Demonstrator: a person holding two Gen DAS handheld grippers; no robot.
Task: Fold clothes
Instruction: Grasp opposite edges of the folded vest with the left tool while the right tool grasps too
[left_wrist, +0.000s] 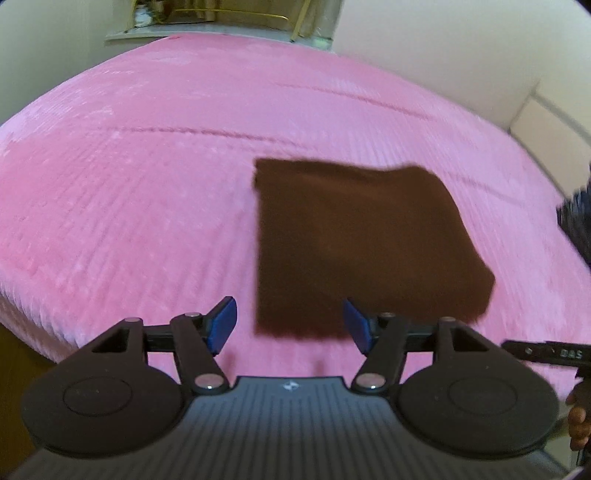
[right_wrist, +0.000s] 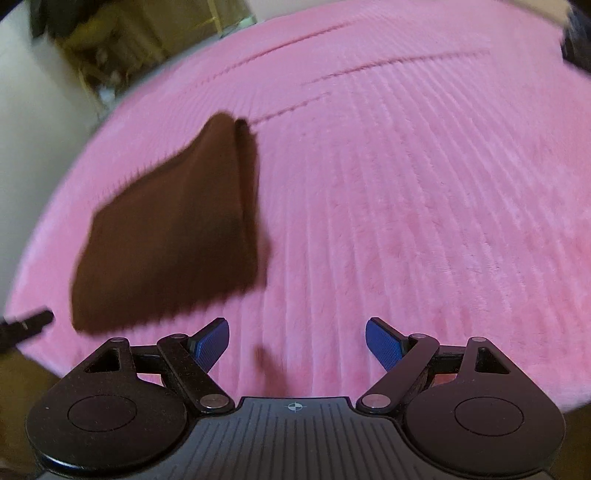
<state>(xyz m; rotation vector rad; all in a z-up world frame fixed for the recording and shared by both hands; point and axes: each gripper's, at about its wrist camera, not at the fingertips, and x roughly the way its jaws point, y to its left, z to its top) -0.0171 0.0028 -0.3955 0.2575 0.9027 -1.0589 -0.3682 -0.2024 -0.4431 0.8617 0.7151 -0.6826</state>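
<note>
In the view from my left hand, my left gripper (left_wrist: 290, 325) stood with its blue pads (left_wrist: 221, 325) well apart and nothing between them. The brown cloth (left_wrist: 365, 243), folded into a flat, roughly square packet, lay on the pink bedspread (left_wrist: 129, 184), right of the frame's centre; its near edge sat just above my pads in the picture, and the right pad overlapped it. Whether that pad touched the cloth, I could not tell. At the lower right edge a dark bar of my other tool (left_wrist: 543, 354) showed, with fingers (left_wrist: 578, 417) below it.

From my right hand's camera, my right gripper (right_wrist: 297, 341) was also wide open and held nothing. There the brown cloth (right_wrist: 170, 236) lay left of centre, its layered edge facing right, clear of both pads. The pink bedspread (right_wrist: 424, 203) filled most of the frame, blurred. A dark tip (right_wrist: 27, 325) showed at the left edge.
</note>
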